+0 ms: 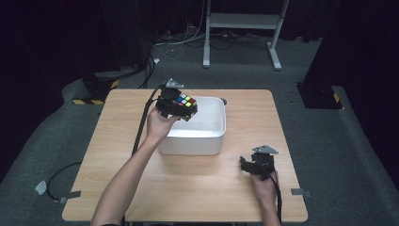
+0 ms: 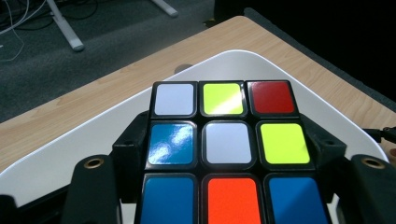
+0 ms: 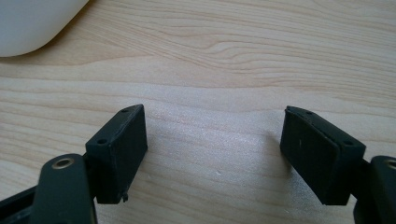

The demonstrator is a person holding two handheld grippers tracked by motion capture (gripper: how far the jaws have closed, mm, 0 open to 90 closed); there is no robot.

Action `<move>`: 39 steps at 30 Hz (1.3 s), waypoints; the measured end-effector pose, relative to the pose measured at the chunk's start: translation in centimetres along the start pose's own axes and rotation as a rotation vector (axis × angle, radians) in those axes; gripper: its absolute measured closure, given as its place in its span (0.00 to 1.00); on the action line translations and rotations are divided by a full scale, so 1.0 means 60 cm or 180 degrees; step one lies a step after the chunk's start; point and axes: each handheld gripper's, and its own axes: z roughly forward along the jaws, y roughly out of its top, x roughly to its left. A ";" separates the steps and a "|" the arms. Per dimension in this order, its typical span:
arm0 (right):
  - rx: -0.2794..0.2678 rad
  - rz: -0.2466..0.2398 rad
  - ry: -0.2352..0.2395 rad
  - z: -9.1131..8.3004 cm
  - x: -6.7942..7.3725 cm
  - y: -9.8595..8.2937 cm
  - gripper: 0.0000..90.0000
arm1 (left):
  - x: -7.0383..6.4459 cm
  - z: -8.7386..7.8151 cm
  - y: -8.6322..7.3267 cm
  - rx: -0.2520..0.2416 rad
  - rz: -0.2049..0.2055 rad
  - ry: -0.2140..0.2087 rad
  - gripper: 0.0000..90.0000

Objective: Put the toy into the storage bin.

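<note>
1. Puzzle cube (image 1: 185,104): it sits in the upper middle of the high view, held in the air over the near-left corner of the white tub (image 1: 209,141), not yet inside it.
2. The left claw (image 1: 175,107) is clenched on the cube; in the left gripper view its black jaws press the two opposite sides of the cube (image 2: 224,149), with the coloured top face turned up to the camera.
3. The right claw (image 1: 249,165) rests low over the counter (image 1: 188,188) at the lower right of the high view, well apart from the tub. In the right gripper view its jaws stand wide apart with bare wood between them, so it is released and grasping nothing.
4. Handling, as a judgement: the cube looks stiff and light, a hard plastic block that will not squash under the jaws.
5. Its glossy stickers and smooth sides look slippery, and its layers could twist if squeezed off-centre.
6. The best hold seems to be the present one: flat on two opposite faces, across the middle row, jaws square to the sides.
7. A short drop into the tub should not harm it.
</note>
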 end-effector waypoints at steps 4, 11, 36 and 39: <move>0.0000 -0.0001 0.0000 0.000 0.000 0.000 0.25 | 0.002 0.009 0.000 0.0010 -0.0011 0.0030 0.37; 0.0003 -0.0002 -0.0001 0.000 0.000 0.000 0.25 | 0.003 0.028 -0.001 0.0064 -0.0033 0.0060 0.37; -0.0001 -0.0004 0.0002 0.000 0.000 0.000 0.25 | 0.001 0.070 -0.008 0.0325 -0.0028 0.0249 0.37; 0.0002 0.0001 0.0000 0.000 0.000 0.000 0.25 | 0.003 0.073 -0.009 0.0354 -0.0042 0.0251 0.37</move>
